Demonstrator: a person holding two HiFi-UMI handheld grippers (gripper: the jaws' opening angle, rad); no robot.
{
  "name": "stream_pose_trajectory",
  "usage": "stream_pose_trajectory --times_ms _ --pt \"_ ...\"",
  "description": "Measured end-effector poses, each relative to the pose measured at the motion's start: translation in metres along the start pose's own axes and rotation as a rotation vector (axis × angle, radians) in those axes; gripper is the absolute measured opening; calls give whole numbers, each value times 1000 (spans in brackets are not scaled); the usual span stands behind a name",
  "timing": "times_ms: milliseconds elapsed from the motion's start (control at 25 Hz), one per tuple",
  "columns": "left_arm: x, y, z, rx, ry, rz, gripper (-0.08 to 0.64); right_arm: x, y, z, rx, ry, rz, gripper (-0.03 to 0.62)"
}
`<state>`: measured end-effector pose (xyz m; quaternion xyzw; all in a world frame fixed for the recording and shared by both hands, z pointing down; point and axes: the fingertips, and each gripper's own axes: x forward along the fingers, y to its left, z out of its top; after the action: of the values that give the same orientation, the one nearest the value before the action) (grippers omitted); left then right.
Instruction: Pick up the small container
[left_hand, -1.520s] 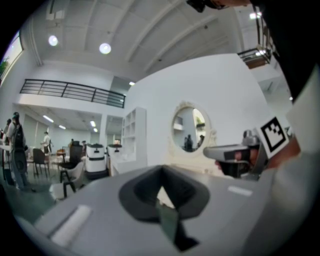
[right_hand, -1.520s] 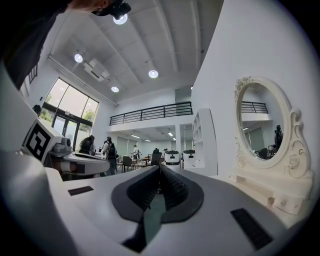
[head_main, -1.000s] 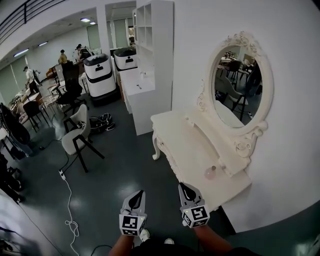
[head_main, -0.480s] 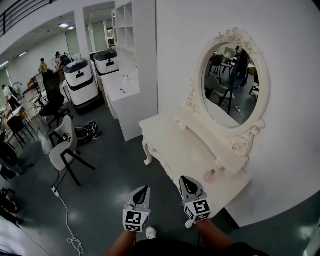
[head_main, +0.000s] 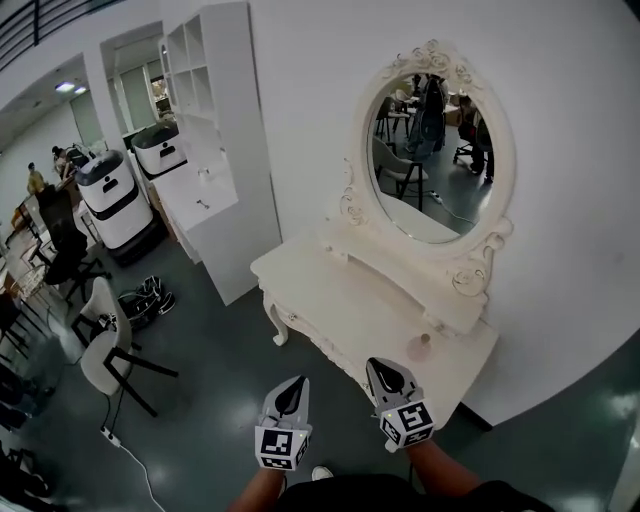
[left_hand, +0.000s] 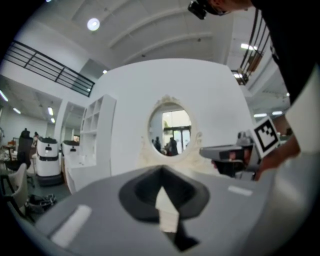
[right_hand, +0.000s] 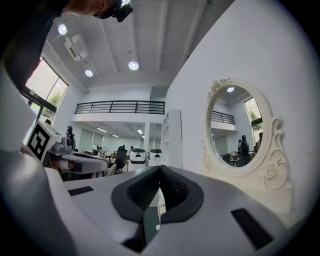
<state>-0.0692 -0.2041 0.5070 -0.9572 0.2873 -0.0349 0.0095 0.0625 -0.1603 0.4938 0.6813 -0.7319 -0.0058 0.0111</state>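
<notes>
A small pinkish container (head_main: 420, 347) stands on the white dressing table (head_main: 330, 300), near its right end and just in front of the raised ledge under the oval mirror (head_main: 432, 150). My right gripper (head_main: 386, 371) is shut and empty, with its tip over the table's front edge, short of the container and to its left. My left gripper (head_main: 291, 388) is also shut and empty, held over the dark floor left of the table. Neither gripper view shows the container. The right gripper view shows the mirror (right_hand: 239, 131), and the left gripper view shows the right gripper (left_hand: 231, 153) beside it.
A tall white shelf unit with a counter (head_main: 215, 190) stands against the wall left of the table. Farther left are two white wheeled machines (head_main: 112, 196), a white chair (head_main: 103, 345) and a bag (head_main: 140, 299) on the dark floor. A cable (head_main: 125, 458) trails at the lower left.
The view has swung so the table and mirror sit nearer the middle. Both grippers stay shut and have drifted slightly right, and the right one has come closer to the table's edge.
</notes>
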Motion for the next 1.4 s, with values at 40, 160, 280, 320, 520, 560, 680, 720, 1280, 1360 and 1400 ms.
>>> stream_pose_trajectory --times_ms 40,160,280,320,520,560,680,720,1280,1360,1400 --pt "4 0 -1 1 -2 -18 6 0 -2 -2 3 2 -17 6" --pt "16 -3 -4 -10 -6 -66 6 -4 -9 -10 6 27 -59 6" --pt "29 -14 -5 -31 -14 -125 6 -12 -19 -18 7 61 -93 6" --pt "33 -19 -6 -32 -12 -146 6 -14 -23 -19 11 68 -105 6" --pt "64 -38 -4 -28 -8 -217 6 -24 -48 -22 12 77 -175 6" --pt "71 -43 -3 -30 -9 -226 6 -27 -56 -22 6 79 -185 6" --pt "90 -58 -1 -22 -10 -269 6 -36 -73 -25 16 82 -224 6" --pt "96 -63 0 -19 -11 -287 6 -40 -79 -30 31 88 -240 6" --pt "176 -102 -12 0 33 -374 6 -47 -151 -84 120 173 -369 6" --pt "181 -100 -16 8 44 -356 6 -50 -160 -88 128 168 -405 6" --pt "184 -99 -17 8 49 -347 6 -51 -165 -89 130 167 -420 6"
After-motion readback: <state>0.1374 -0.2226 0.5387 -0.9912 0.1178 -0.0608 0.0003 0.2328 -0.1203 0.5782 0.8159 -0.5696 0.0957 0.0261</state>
